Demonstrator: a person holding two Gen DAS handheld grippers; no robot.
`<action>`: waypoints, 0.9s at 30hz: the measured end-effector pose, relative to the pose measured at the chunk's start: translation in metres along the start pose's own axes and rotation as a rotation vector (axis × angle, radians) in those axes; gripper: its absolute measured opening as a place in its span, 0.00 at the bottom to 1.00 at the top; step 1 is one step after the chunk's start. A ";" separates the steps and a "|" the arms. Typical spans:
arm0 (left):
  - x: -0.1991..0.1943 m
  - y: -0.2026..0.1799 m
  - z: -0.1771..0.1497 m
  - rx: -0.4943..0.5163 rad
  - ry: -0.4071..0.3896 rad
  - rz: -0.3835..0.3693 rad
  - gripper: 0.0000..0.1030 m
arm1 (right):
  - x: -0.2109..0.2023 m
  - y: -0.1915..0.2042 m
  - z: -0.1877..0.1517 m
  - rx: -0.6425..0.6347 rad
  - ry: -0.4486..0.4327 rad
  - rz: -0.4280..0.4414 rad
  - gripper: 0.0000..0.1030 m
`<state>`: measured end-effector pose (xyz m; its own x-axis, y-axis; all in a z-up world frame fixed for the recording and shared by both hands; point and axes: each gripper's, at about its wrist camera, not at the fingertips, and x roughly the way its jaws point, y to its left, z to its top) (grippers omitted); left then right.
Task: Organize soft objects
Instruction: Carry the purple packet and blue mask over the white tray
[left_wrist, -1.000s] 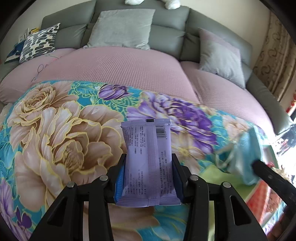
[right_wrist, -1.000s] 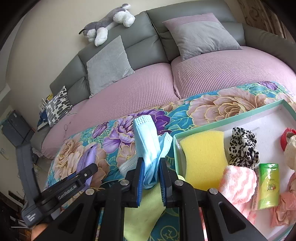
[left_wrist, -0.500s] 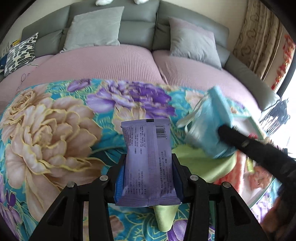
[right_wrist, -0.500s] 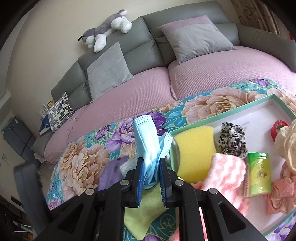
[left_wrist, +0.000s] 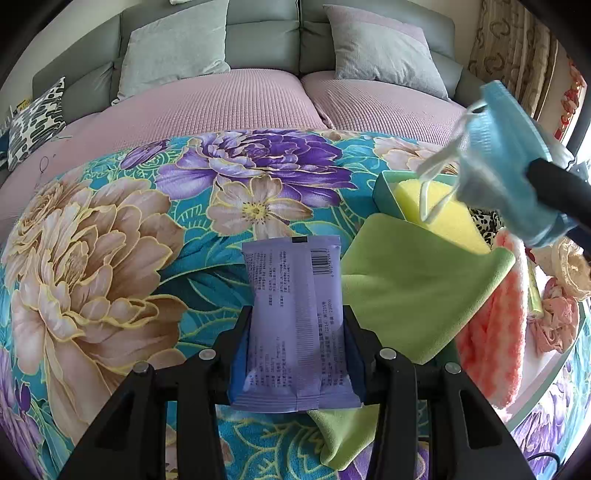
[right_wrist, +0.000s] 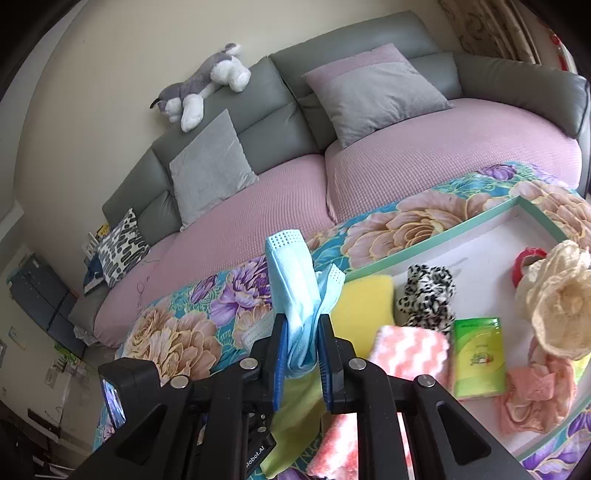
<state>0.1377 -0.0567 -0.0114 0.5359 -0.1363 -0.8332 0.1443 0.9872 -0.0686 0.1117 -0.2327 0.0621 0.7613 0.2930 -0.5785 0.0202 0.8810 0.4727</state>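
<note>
Clamped across its lower half in the left gripper (left_wrist: 297, 354), a purple sachet (left_wrist: 295, 317) is held upright between the blue pads, the jaws set about as wide as the pack; a light, crinkly, slightly slippery film pack is judged likely, best taken across its flat width as it is now, since a squeeze at the sealed ends could let it slide out; in the right gripper (right_wrist: 301, 354) a blue face mask (right_wrist: 295, 291) is pinched near its bunched lower edge, the jaws drawn almost together on the thin fabric; the mask is limp and very light, its white ear loops (left_wrist: 439, 173) dangling free, so snagging on the tray rim is a risk; just beyond the grippers a green cloth (left_wrist: 413, 291) is draped over the near edge of the tray (right_wrist: 436, 258), which is seen to hold a yellow sponge (right_wrist: 364, 302), a pink chevron towel (right_wrist: 410, 350), a leopard-print scrunchie (right_wrist: 426, 291), a green tissue pack (right_wrist: 478, 358) and a cream lace piece (right_wrist: 557, 299); everything rests on a floral blanket (left_wrist: 110, 236) spread over the pink bed (right_wrist: 406, 158); farther back, grey cushions (right_wrist: 373, 92) and a plush dog (right_wrist: 203, 88) are set along the headboard.
</note>
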 end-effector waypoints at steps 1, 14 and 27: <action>0.000 0.000 0.000 0.001 -0.001 0.003 0.45 | -0.003 -0.003 0.002 0.003 -0.007 -0.005 0.16; -0.030 0.001 0.010 -0.005 -0.089 0.055 0.45 | -0.024 -0.055 0.011 0.074 -0.046 -0.140 0.16; -0.062 -0.066 0.029 0.114 -0.188 -0.037 0.45 | -0.042 -0.110 0.015 0.103 -0.047 -0.329 0.16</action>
<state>0.1187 -0.1162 0.0607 0.6728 -0.1964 -0.7133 0.2542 0.9668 -0.0264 0.0876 -0.3473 0.0443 0.7319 -0.0198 -0.6811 0.3331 0.8824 0.3322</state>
